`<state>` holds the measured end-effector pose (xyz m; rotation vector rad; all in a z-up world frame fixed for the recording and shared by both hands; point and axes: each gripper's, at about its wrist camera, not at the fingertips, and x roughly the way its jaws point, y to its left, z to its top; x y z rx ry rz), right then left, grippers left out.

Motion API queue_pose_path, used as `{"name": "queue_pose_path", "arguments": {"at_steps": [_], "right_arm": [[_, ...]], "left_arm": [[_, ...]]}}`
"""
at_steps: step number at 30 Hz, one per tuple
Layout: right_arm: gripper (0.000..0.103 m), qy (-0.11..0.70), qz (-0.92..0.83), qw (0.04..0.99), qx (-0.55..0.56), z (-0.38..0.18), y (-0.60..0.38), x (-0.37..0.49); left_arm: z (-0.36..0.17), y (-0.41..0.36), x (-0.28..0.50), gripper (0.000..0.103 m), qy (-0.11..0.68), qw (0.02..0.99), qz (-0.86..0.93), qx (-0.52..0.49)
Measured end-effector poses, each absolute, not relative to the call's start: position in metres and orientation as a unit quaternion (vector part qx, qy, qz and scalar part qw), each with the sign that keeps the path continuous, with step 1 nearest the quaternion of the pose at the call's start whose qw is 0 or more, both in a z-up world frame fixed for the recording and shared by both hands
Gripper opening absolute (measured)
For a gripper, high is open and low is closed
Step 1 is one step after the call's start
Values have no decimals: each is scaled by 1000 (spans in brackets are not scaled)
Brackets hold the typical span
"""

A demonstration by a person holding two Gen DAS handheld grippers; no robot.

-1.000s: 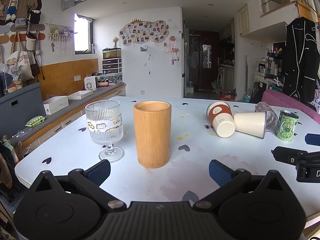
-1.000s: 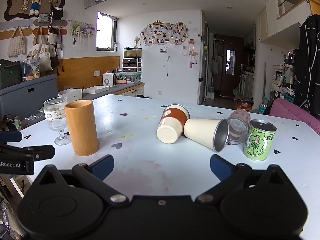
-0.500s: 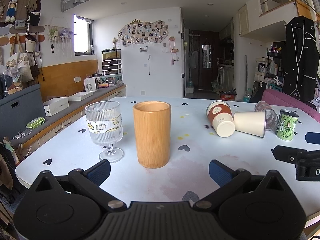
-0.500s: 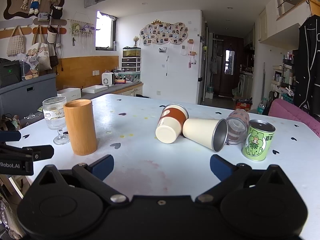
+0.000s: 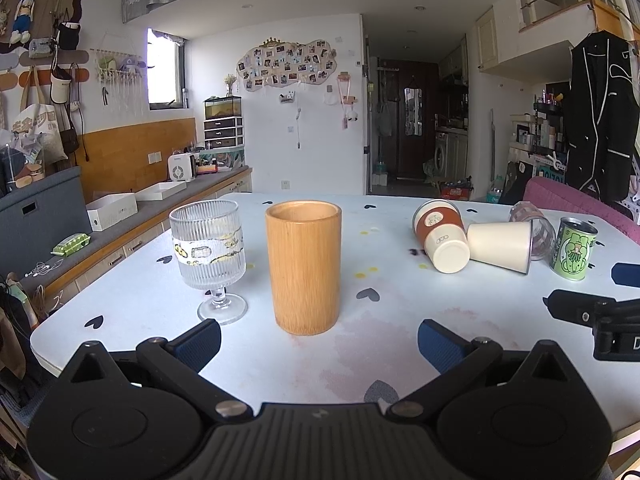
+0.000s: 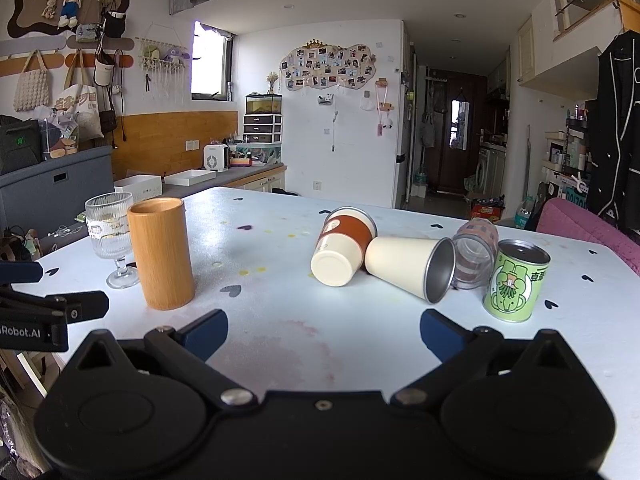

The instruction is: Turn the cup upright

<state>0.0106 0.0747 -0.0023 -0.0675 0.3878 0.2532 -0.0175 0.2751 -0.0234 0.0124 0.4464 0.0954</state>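
White desk (image 6: 280, 340) held three tipped cups; the clear cup (image 6: 474, 258) lay half hidden. Both tongs (image 5: 318, 340) (image 6: 323, 334) gaped empty.

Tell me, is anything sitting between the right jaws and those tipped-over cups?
Nothing visible does. Bare table lies between the right gripper and the orange-sleeved cup and cream metal cup. The green can stands off to the right.

Right tool (image 6: 323, 334) slightly nearer the tipped cups (image 6: 408, 266).
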Motion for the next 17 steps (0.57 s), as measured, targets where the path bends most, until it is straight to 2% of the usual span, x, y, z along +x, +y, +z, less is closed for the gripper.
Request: {"name": "queue_pose_path", "arguments": {"at_steps": [17], "right_arm": [[103,194,126,972,-36,-3,75,12]], "left_arm": [[-25,274,-16,103,224,973,51,4]]}}
